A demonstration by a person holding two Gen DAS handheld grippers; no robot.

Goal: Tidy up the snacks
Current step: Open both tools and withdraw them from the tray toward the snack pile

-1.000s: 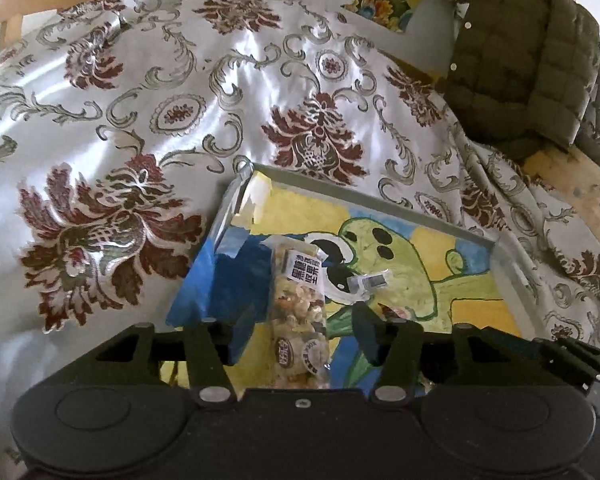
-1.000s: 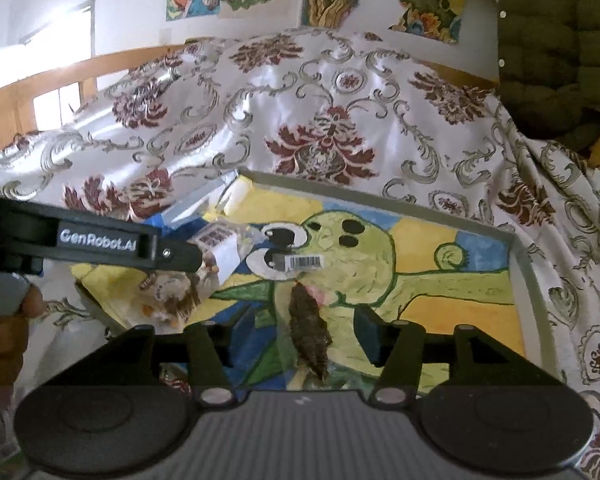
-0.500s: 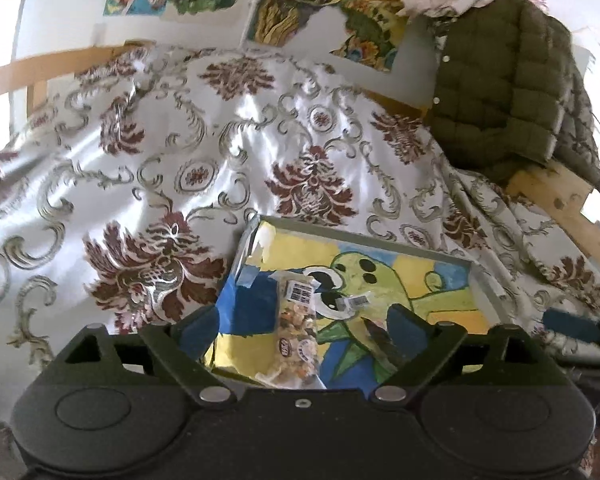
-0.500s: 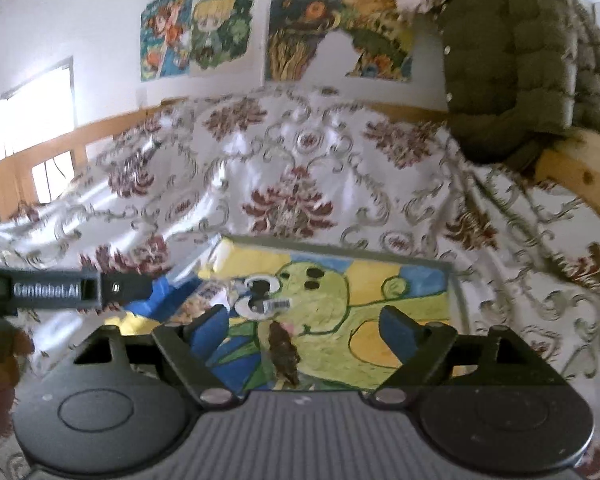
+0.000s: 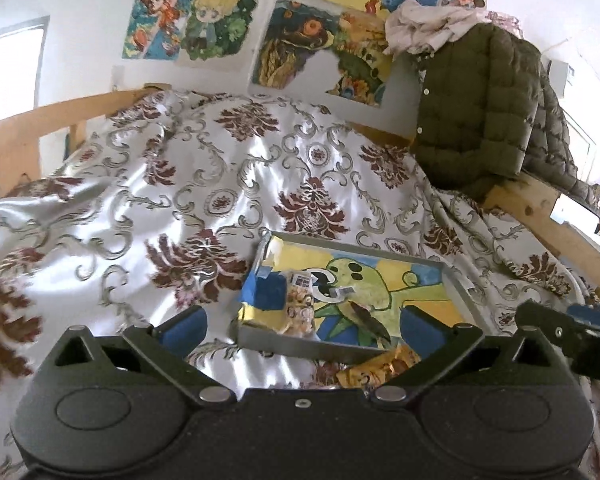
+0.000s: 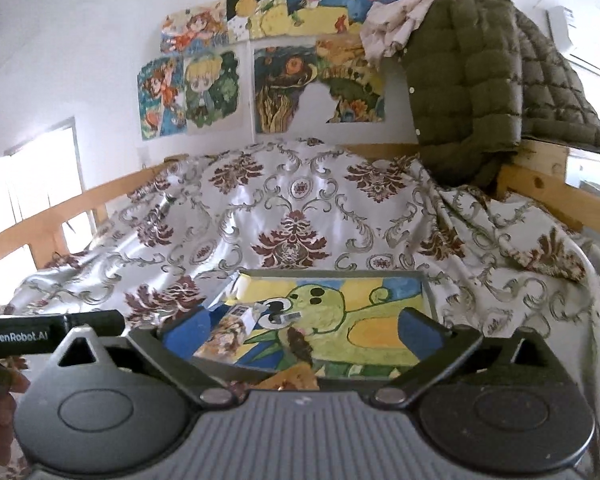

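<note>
A grey tray (image 5: 300, 345) with a green cartoon picture lies on the patterned bedspread; it also shows in the right wrist view (image 6: 428, 288). In it lie a clear bag of pale snacks (image 5: 299, 305), also visible in the right wrist view (image 6: 231, 328), and a clear bag of dark snacks (image 5: 370, 318), seen too in the right wrist view (image 6: 298, 343). A yellow snack packet (image 5: 380, 368) lies on the bedspread in front of the tray, also in the right wrist view (image 6: 292, 380). My left gripper (image 5: 302, 326) is open and empty, back from the tray. My right gripper (image 6: 300, 330) is open and empty.
The floral satin bedspread (image 5: 220, 184) covers a bed with wooden rails (image 5: 60, 120). An olive quilted jacket (image 5: 476, 120) hangs on the right rail. Posters (image 6: 260, 80) cover the back wall. The left gripper's body (image 6: 48, 332) shows at the right view's left edge.
Both grippers opened, let go of the snack bags in the tray and pulled back and up, away from the tray. The yellow packet has come into view.
</note>
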